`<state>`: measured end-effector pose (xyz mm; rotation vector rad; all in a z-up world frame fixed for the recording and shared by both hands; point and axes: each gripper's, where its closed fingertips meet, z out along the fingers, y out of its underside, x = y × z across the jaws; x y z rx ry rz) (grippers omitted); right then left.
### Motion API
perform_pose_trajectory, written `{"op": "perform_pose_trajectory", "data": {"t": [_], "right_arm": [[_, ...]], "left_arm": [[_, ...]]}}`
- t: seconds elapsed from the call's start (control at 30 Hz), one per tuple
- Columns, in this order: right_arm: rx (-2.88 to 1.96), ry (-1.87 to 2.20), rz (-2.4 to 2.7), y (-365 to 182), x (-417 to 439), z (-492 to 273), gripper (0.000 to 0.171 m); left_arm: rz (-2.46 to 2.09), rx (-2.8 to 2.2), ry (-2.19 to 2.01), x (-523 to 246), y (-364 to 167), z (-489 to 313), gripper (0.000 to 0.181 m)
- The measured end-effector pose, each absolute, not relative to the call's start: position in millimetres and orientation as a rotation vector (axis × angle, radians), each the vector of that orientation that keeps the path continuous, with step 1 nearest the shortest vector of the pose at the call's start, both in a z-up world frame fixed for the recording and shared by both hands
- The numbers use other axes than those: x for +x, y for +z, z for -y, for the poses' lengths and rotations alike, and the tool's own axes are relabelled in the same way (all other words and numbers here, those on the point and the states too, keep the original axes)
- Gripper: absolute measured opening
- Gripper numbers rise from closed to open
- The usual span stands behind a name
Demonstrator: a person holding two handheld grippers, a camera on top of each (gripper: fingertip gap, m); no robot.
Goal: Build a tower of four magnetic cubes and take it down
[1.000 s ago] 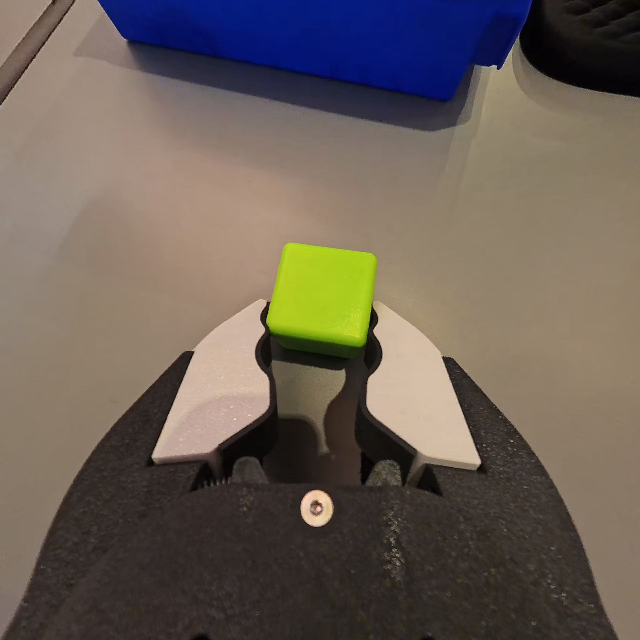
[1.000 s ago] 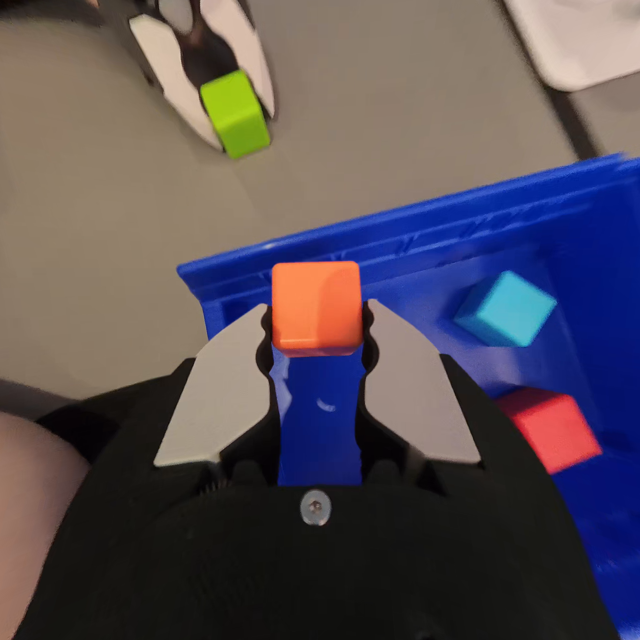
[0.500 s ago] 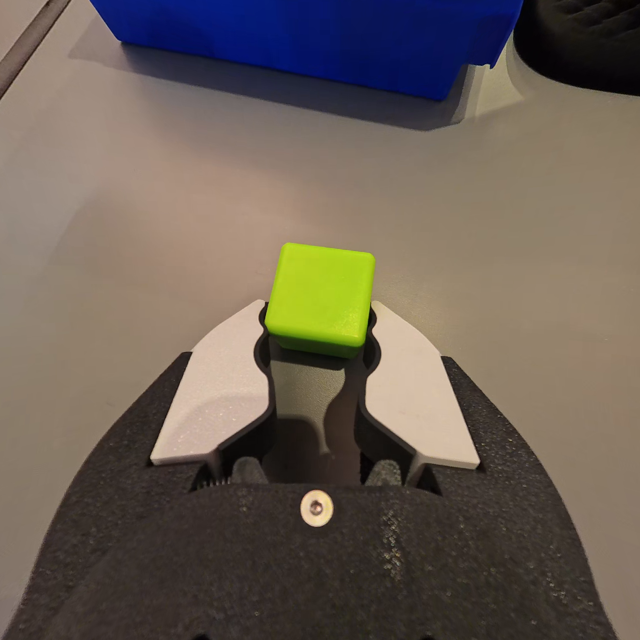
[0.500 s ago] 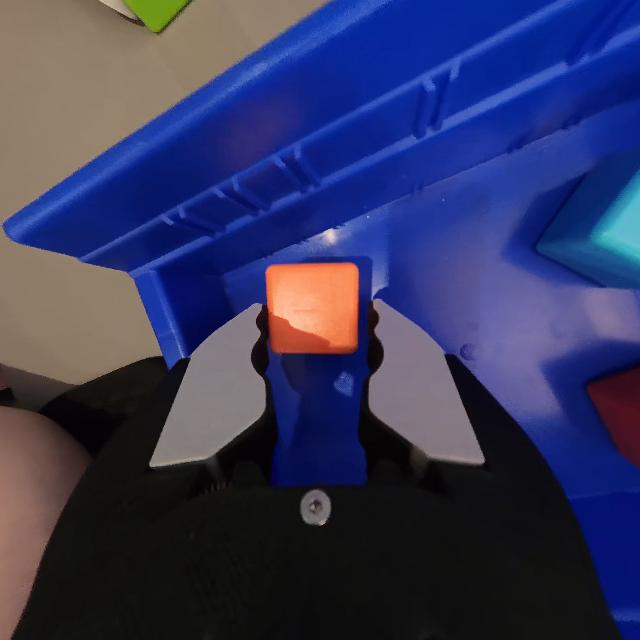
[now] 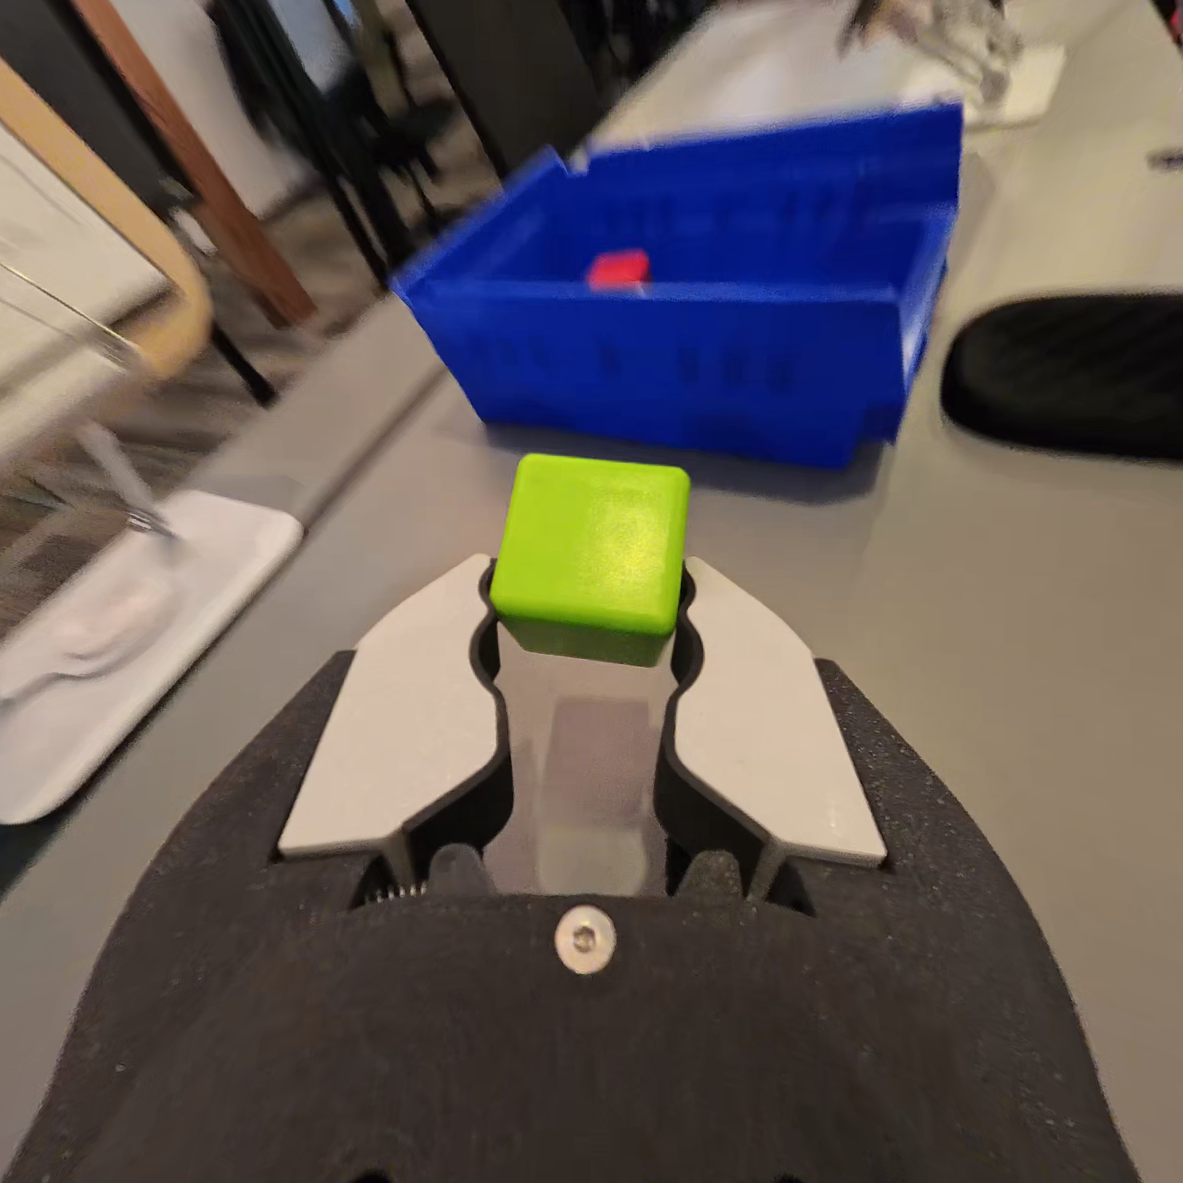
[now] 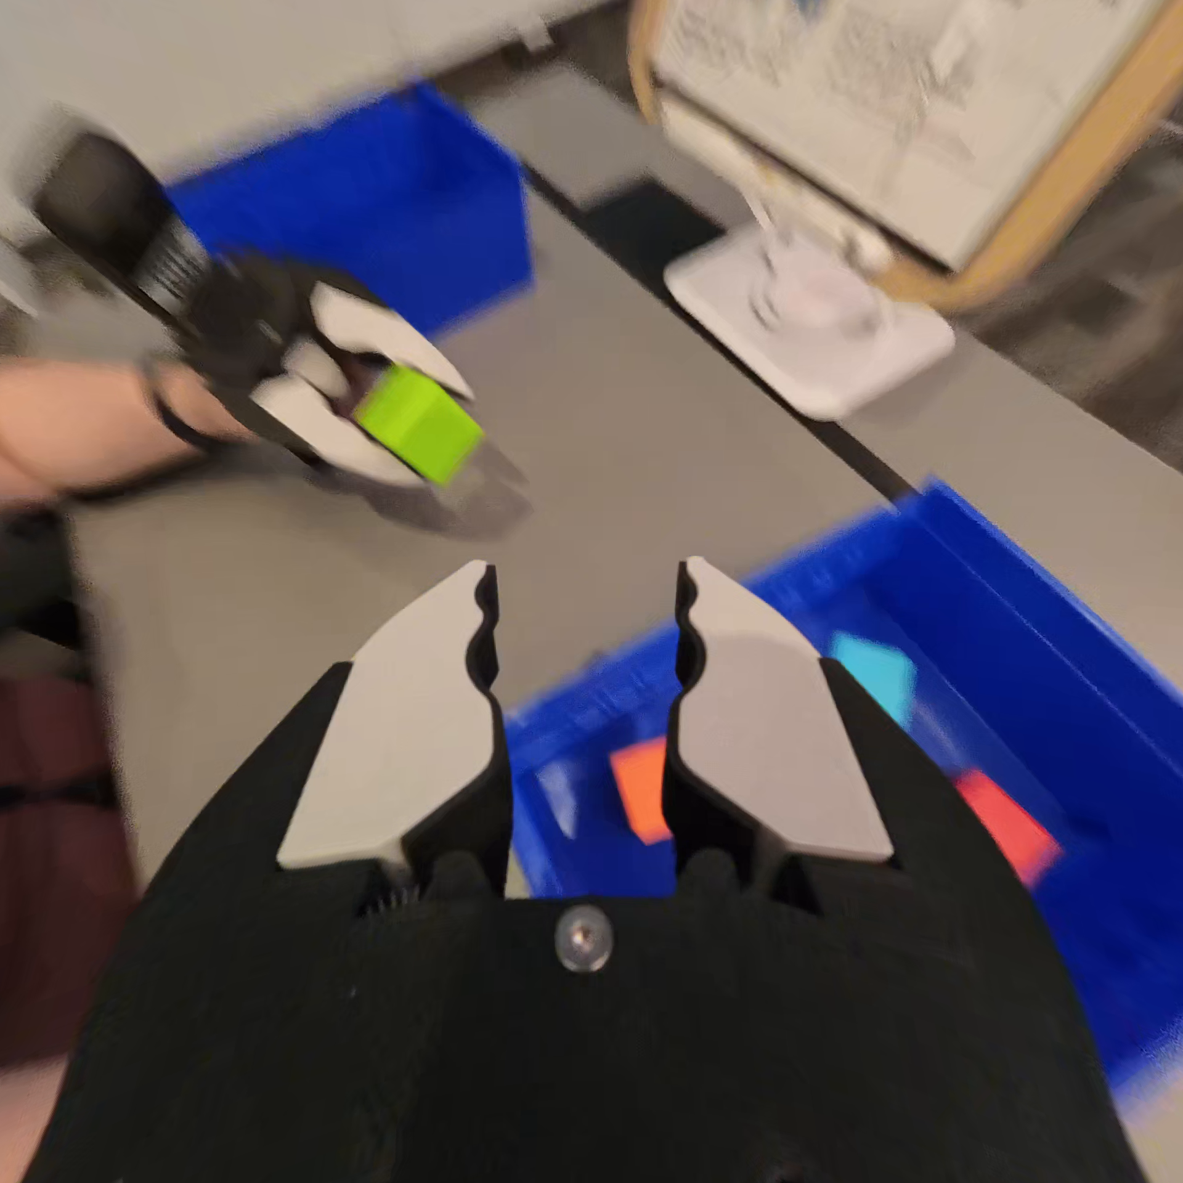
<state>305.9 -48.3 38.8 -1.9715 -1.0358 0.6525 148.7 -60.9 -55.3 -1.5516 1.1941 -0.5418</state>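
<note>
My left gripper (image 5: 589, 566) is shut on a lime green cube (image 5: 592, 550) and holds it above the grey table, short of a blue bin (image 5: 640, 365). A red cube (image 5: 618, 272) shows inside that bin. My right gripper (image 6: 586, 576) is open and empty, raised over the near edge of the blue bin (image 6: 1024, 576). Inside it lie an orange cube (image 6: 640, 794), a cyan cube (image 6: 874, 672) and a red cube (image 6: 998, 826). The right wrist view also shows the left gripper (image 6: 416, 435) with the green cube (image 6: 416, 426) at the upper left. Both views are blurred.
A second blue bin (image 6: 384, 217) stands behind the left gripper. A white stand base (image 6: 813, 326) sits at the table's far edge and also shows in the left wrist view (image 5: 128, 640). A black pad (image 5: 1075, 378) lies right of the bin. A person's hand (image 6: 64, 422) holds the left gripper. The tips of one gripper are about 20 cm away from the tips of the other.
My right gripper has let go of the orange cube inside the bin, opened, and pulled up and back. My left gripper has tilted up with the green cube still in it.
</note>
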Motion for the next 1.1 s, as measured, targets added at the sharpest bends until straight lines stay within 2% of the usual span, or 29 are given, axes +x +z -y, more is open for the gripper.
{"op": "perform_pose_trajectory", "data": {"t": [0.07, 0.17, 0.27, 0.4, 0.43, 0.57, 0.7, 0.73, 0.77, 1.1], "right_arm": [[-1.886, 0.937, 0.956, 73, 265, 62, 0.054], [-1.878, 1.315, 0.834, 92, 210, 71, 0.054], [-1.930, 1.437, 0.812, 76, 172, 66, 0.060], [-2.040, 1.369, 0.853, 40, 147, 55, 0.062], [-2.060, 1.413, 0.862, 32, 141, 56, 0.068], [-2.119, 1.601, 0.833, 10, 126, 55, 0.069], [-2.097, 1.858, 0.869, 12, 116, 73, 0.062], [-2.089, 1.907, 0.872, 13, 114, 76, 0.055], [-2.083, 1.926, 0.864, 13, 112, 75, 0.050], [-2.142, 1.669, 1.015, 11, 135, 76, 0.049]], "left_arm": [[-1.109, -1.464, -0.521, 143, -24, 60, 0.051], [-1.041, -1.382, -0.499, 136, 4, 64, 0.051], [-1.027, -1.340, -0.452, 131, 16, 66, 0.050], [-1.047, -1.340, -0.419, 131, 12, 65, 0.050], [-1.050, -1.346, -0.412, 131, 10, 65, 0.050], [-1.056, -1.334, -0.431, 132, 11, 67, 0.049], [-1.072, -1.312, -0.405, 131, 13, 68, 0.049], [-1.078, -1.303, -0.404, 132, 13, 69, 0.049], [-1.096, -1.305, -0.412, 134, 11, 71, 0.049], [-1.096, -1.331, -0.336, 140, 0, 71, 0.053]]}}
